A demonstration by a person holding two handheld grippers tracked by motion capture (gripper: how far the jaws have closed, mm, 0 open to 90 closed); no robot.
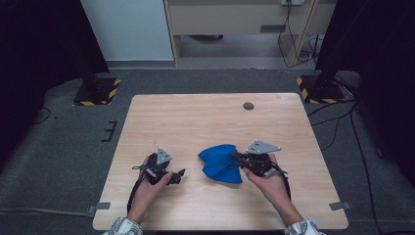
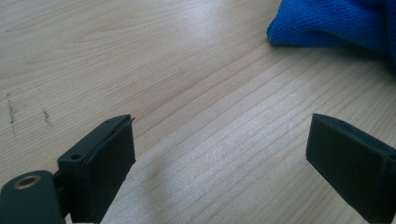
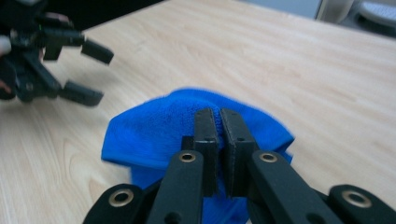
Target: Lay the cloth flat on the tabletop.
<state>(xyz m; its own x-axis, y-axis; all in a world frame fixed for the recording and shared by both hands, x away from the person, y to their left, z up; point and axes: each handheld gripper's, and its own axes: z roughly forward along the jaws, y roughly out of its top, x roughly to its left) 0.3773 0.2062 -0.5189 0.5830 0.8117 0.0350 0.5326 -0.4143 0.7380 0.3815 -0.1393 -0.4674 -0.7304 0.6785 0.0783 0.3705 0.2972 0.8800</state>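
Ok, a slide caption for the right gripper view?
Right claw shut on a blue cloth; left claw open beyond it.

The rectangular table of light wood (image 1: 195, 117) stands on a grey carpet floor (image 1: 68, 147). A crumpled blue cloth of soft fabric (image 1: 221, 164) lies on the table, near its front edge. A small round dark cap (image 1: 248, 105) sits near its far edge.

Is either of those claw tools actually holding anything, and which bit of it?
The right gripper pinches a fold in the crumpled blue terry cloth, at the side nearest that hand. The left gripper stands open over bare wood, holding nothing.
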